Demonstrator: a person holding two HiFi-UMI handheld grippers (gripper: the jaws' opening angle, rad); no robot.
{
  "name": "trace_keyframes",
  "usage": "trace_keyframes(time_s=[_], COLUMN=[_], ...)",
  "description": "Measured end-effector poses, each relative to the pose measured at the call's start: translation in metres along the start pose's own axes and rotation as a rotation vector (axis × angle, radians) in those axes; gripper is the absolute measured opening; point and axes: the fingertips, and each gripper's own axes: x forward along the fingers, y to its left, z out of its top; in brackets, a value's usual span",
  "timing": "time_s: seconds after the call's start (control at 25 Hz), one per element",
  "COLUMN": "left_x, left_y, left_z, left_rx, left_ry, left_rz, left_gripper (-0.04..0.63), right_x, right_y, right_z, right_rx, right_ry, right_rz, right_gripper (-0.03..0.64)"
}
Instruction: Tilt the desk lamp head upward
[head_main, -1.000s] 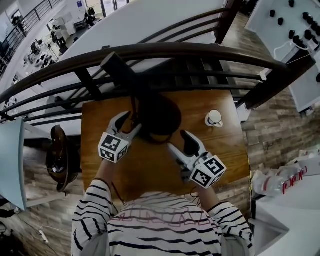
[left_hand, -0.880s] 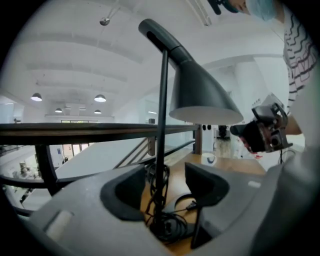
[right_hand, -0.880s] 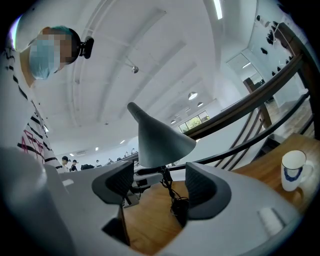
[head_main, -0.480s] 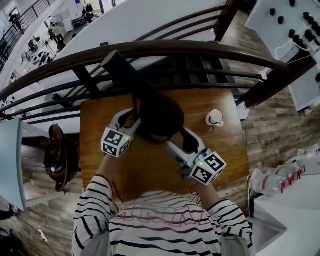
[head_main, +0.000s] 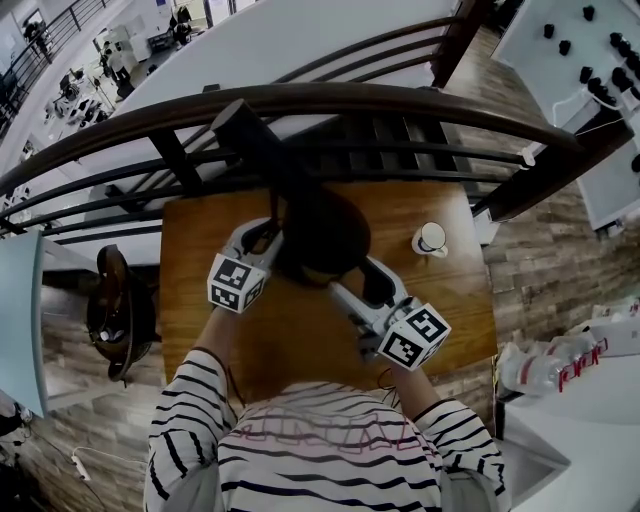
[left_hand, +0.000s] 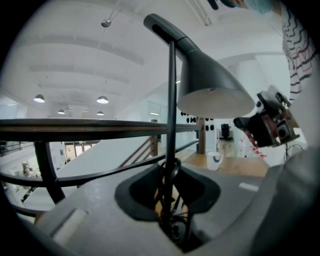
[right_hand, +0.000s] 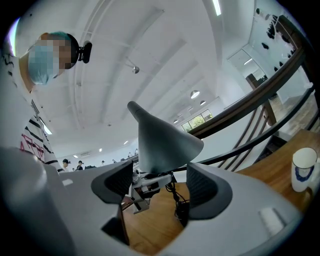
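Left hand-held gripper (left_hand: 170, 197) closing round lamp stem (left_hand: 171, 100); right hand-held gripper (right_hand: 160, 184) open under lamp head (right_hand: 162, 142).

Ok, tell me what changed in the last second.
The left gripper edged in toward the lamp, and its jaws are closing around the thin stem, not yet pressing it. The right gripper crept slightly toward the shade, jaws open. The lamp and the cup stayed put.
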Motion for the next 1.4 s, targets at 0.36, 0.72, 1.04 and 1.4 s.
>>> trace_keyframes(time_s=[0.36,0.72,1.04,1.4], left_x=[-0.003,-0.005,-0.009,-0.011], left_y=[0.0,-0.003,-0.002,-0.006], left_z=[-0.001,0.0,-0.001,0.0], left_rx=[-0.057,-0.064,-0.049,-0.035], left_ry=[0.003,0.015,0.026,0.025], left_rz=[0.017,0.025,0.032,0.054], left_gripper=[0.091,0.089,0.084,0.08], right_x=[0.0,-0.003,-0.012,-0.039], right_y=[0.003,0.005,0.011,0.02], right_z=[-0.001,0.002,0.013,0.048], right_rx=[0.003,0.026,0.036,-0.006], right_ry=[-0.003,0.002,-0.008,-0.054], right_rz=[-0.004,-0.009,-0.033,-0.067], right_gripper=[0.33,0.328,0.328,0.33])
